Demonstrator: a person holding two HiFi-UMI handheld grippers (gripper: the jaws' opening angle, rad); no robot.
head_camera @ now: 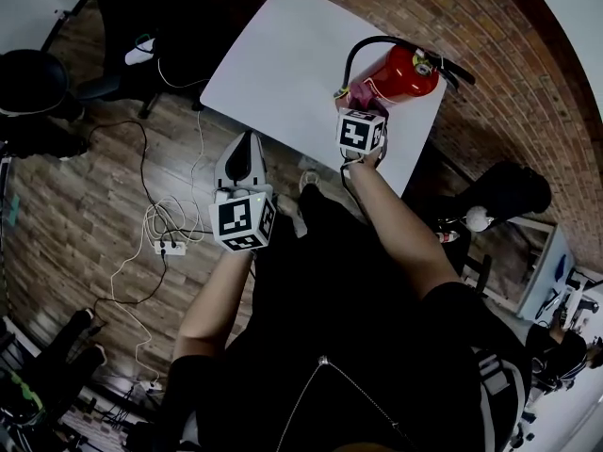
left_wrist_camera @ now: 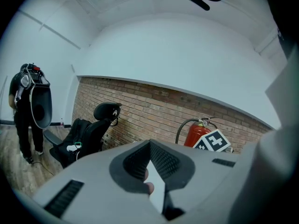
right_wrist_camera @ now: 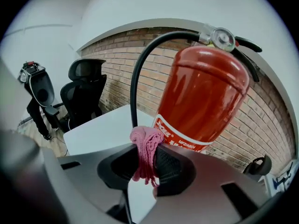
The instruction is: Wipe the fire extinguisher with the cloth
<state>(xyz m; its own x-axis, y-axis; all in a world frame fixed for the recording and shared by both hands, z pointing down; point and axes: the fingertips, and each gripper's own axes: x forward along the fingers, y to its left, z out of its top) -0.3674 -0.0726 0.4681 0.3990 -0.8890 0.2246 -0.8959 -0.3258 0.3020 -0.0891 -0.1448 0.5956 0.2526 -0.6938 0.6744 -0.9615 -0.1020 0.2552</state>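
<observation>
We held the right gripper [right_wrist_camera: 148,143] pinched on the pink cloth [right_wrist_camera: 145,157] against the fire extinguisher [right_wrist_camera: 205,97], frame centre; left gripper [left_wrist_camera: 150,146] closed, empty.

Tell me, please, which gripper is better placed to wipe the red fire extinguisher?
Right: the right gripper holds the pink knitted cloth beside the red metal fire extinguisher; the left gripper is empty and farther away.

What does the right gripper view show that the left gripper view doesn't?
Only the right gripper view: a pink cloth pinched in the right claw, close to the fire extinguisher, and its gauge up close. Only the left gripper view: the left claw, shut on nothing, and the other gripper's marker cube. Both: the fire extinguisher, brick wall, black chair and white table.
</observation>
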